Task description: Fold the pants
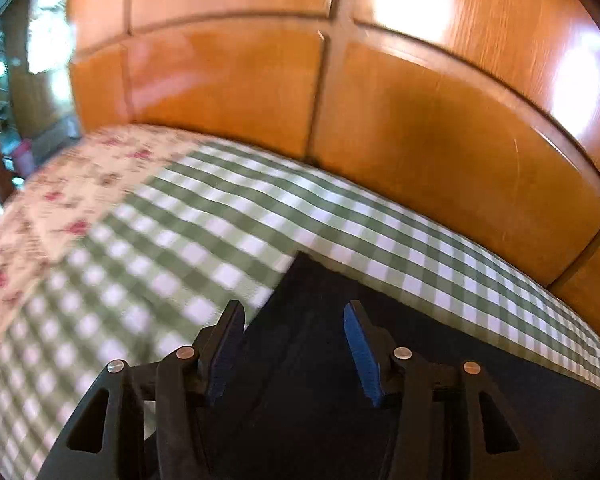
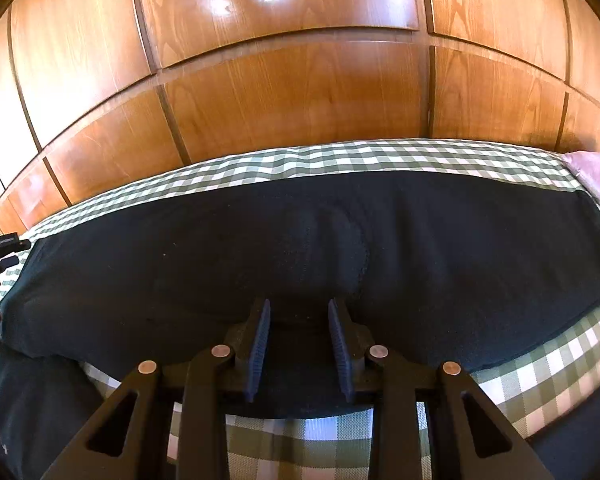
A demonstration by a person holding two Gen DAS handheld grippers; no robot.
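The dark navy pants point(image 2: 300, 248) lie flat across the green-and-white checked bed cover point(image 2: 340, 160), stretched left to right. My right gripper point(image 2: 298, 308) is open, its jaws a little apart, low over the near edge of the pants at their middle. My left gripper point(image 1: 294, 310) is open wide over one end of the pants point(image 1: 340, 380), whose corner point(image 1: 300, 258) points toward the far side. The left gripper's black body shows at the left edge of the right wrist view point(image 2: 0, 248).
Glossy wooden wardrobe doors point(image 2: 300, 92) stand close behind the bed. A floral cloth point(image 1: 60, 200) covers the bed's left part. A pinkish cloth point(image 2: 592, 176) lies at the far right. A window area point(image 1: 28, 60) shows at the far left.
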